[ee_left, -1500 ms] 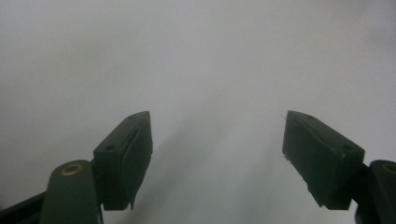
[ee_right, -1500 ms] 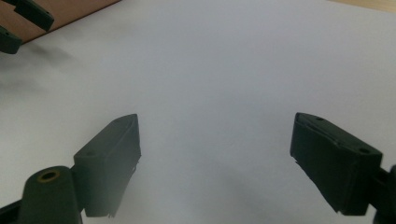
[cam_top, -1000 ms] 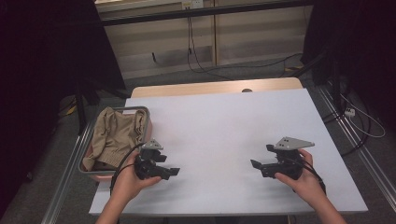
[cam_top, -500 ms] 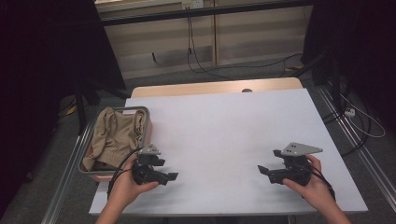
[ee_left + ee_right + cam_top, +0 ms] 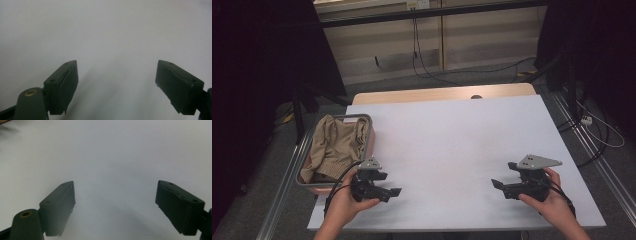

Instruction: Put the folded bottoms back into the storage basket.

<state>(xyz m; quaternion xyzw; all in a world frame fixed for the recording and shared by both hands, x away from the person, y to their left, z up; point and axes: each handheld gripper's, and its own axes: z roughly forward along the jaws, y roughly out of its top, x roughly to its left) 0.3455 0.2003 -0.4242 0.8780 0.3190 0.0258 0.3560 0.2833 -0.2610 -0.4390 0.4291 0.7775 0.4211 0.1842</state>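
A white bench (image 5: 452, 150) stands before a panelled wall. At its left edge, a grey tray (image 5: 368, 131) contains a crumpled tan cloth (image 5: 334, 147). The left tongs (image 5: 396, 191), just beside the tray, and the right tongs (image 5: 496, 183), well apart, are wide open and empty.

There were two grippers, a left gripper (image 5: 396, 191) and a right gripper (image 5: 497, 184), each with two black fingers (image 5: 62, 87). One white worktop (image 5: 452, 140) carried one tray (image 5: 368, 131), holding one tan cloth (image 5: 334, 147).
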